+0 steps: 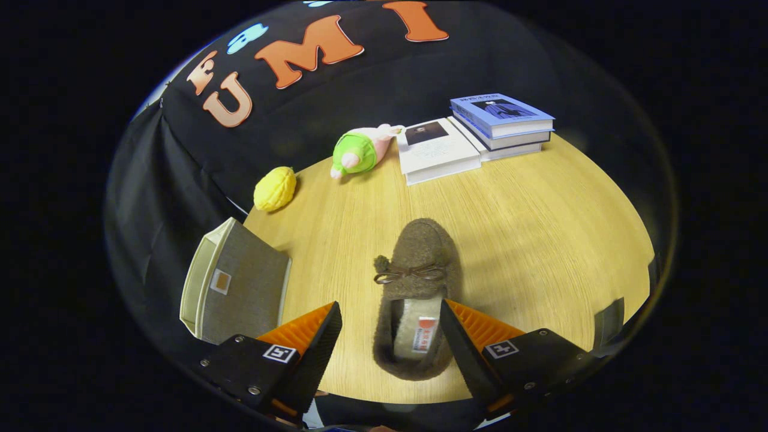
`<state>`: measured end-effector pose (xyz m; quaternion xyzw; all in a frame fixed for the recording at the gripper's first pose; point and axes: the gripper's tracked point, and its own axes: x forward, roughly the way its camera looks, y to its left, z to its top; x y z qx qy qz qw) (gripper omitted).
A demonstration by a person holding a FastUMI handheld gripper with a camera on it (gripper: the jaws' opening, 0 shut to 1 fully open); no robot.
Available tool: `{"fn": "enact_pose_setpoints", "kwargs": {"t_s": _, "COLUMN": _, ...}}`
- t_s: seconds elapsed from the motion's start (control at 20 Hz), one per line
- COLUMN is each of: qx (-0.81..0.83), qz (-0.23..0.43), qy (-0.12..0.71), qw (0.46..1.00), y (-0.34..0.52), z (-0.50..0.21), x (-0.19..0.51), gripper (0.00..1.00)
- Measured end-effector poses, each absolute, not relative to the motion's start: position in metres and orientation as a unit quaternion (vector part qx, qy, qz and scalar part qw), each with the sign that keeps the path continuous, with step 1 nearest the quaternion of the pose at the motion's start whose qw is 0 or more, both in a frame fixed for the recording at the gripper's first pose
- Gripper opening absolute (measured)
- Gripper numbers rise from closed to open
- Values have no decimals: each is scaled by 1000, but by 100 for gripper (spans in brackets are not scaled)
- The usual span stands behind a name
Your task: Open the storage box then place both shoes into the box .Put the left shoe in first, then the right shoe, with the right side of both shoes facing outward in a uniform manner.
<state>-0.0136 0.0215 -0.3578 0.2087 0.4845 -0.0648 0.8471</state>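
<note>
My claw (390,336) hangs released, straddling the brown slipper's (414,300) heel to grip it; storage box (237,282) waits alongside.

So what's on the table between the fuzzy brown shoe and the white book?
Nothing: in the gripper view only bare wooden table lies between the shoe and the white book. The open hand-held gripper straddles the shoe's heel.

brown fuzzy shoe (415,294) upright, grey storage box (237,285) open

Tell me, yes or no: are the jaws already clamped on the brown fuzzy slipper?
No. The gripper stands open, its jaws spread either side of the brown fuzzy slipper on the wooden table, with a gap showing beside one jaw.
</note>
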Motion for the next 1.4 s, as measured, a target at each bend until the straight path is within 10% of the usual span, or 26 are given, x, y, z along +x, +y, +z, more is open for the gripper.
{"fn": "enact_pose_setpoints", "kwargs": {"t_s": 0.5, "qx": 209, "qz": -111, "qy": 522, "qw": 819, "y": -20, "z": -408, "x": -22, "gripper": 86}}
{"fn": "enact_pose_setpoints", "kwargs": {"t_s": 0.85, "qx": 236, "qz": -117, "qy": 509, "qw": 819, "y": -20, "z": -424, "x": -10, "gripper": 44}}
{"fn": "enact_pose_setpoints", "kwargs": {"t_s": 1.4, "qx": 255, "qz": -139, "qy": 505, "qw": 813, "y": -25, "z": -428, "x": -9, "gripper": 10}}
